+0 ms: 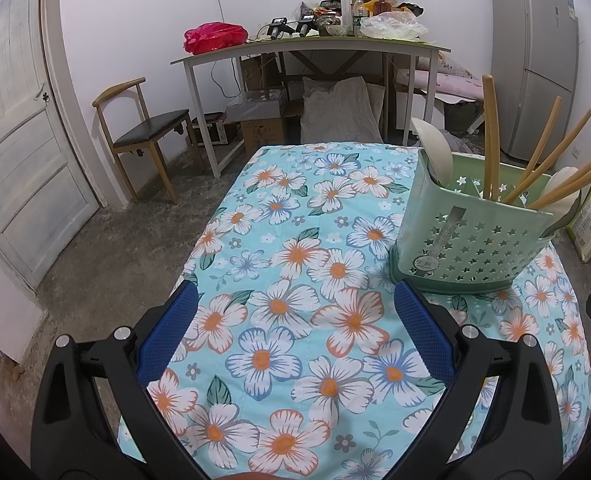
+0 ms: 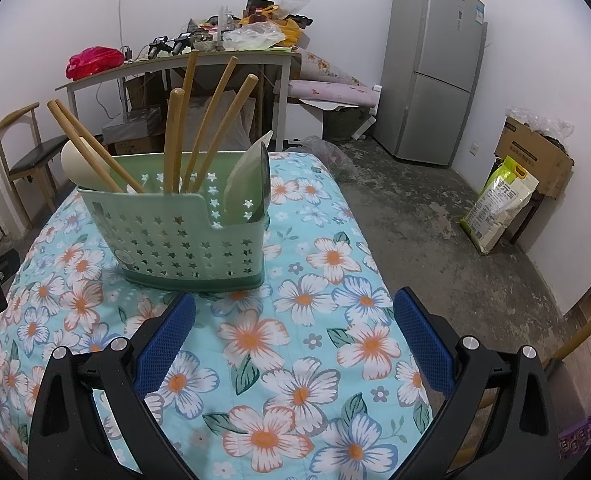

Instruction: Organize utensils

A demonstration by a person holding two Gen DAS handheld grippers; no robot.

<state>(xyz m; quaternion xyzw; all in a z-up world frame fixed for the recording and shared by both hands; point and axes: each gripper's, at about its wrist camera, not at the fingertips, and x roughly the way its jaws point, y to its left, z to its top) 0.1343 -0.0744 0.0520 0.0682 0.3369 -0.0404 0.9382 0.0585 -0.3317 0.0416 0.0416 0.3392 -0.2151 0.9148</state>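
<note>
A: Left gripper (image 1: 291,320) is spread wide, holding nothing. The green utensil basket (image 1: 471,240) sits at its 1 o'clock on the floral cloth (image 1: 295,240).

B: Right gripper (image 2: 295,320) is wide and empty too, basket at 11. Those chopsticks (image 2: 215,120) lean out, so a careless nudge could probably tip the lot.
</note>
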